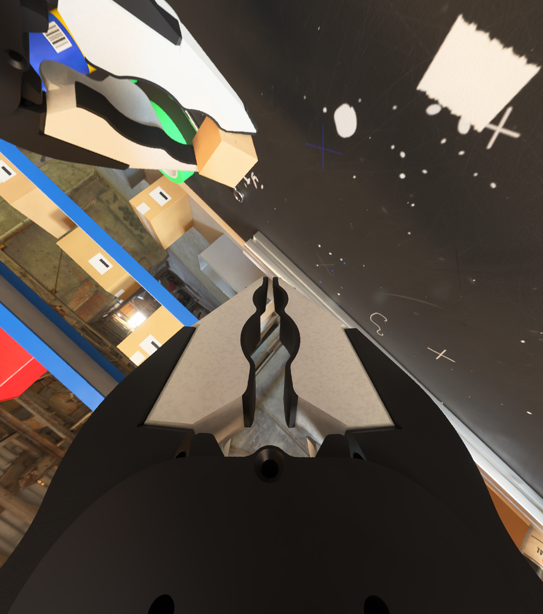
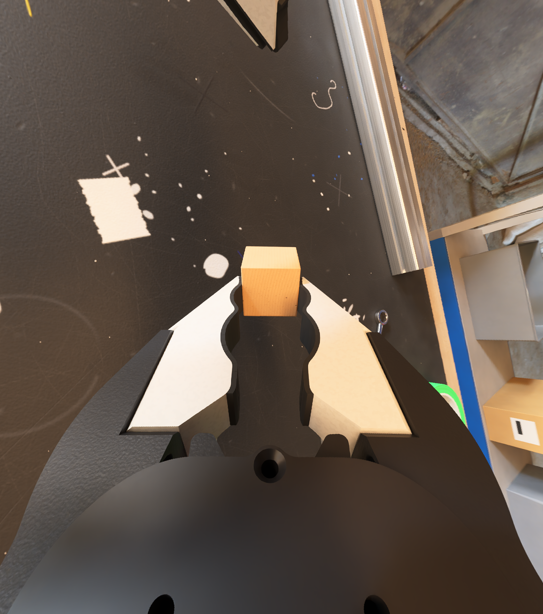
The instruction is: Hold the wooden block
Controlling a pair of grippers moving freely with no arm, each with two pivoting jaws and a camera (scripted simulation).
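The left gripper [image 1: 270,282] hangs idle off the table's edge, its jaws all but closed on nothing. Over to the right gripper [image 2: 270,292]: it's got the small pale wooden cube block [image 2: 270,282] pinched between its fingertips above the paint-spattered black tabletop [image 2: 130,99]. By the look of it, the grasp is made and only keeping hold remains. The left wrist view shows the block [image 1: 225,153] clear of the surface; the right wrist view shows the pads square on both side faces.
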